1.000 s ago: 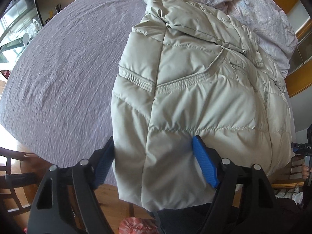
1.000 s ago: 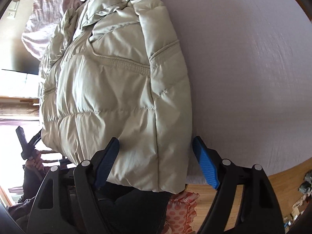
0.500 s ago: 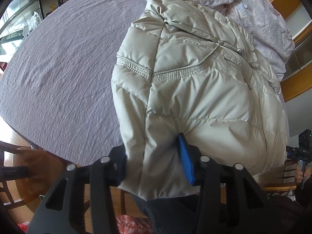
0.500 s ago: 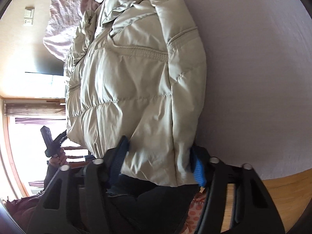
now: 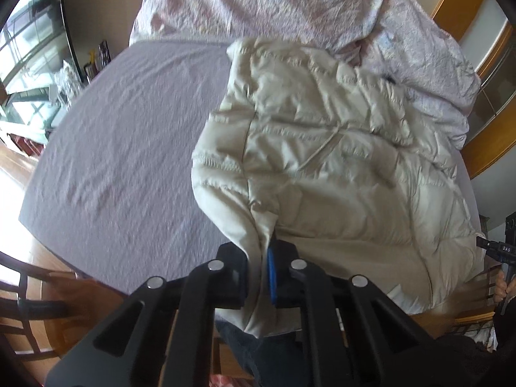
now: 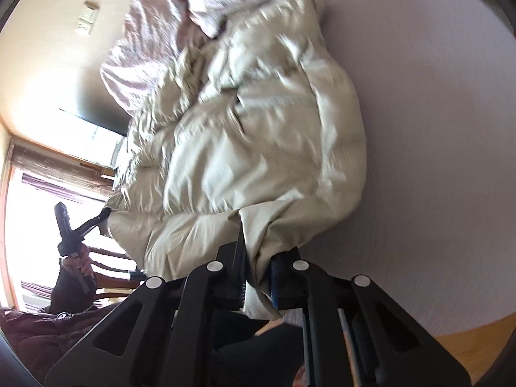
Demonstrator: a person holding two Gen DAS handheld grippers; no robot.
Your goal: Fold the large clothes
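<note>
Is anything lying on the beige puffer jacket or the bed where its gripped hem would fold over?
Nothing visible: both grippers, left and right, pinch the beige quilted puffer jacket hem; only the crumpled pink floral duvet touches its far end.

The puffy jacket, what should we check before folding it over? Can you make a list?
1. Left hand-held gripper pinching the jacket hem: ok.
2. Right hand-held gripper pinching the hem: ok.
3. Hem raised off the bed sheet: ok.
4. Bare sheet beside the jacket: ok.
5. Crumpled blanket touching the jacket's far end: not ok.
6. Sleeves tucked in: cannot tell.
</note>
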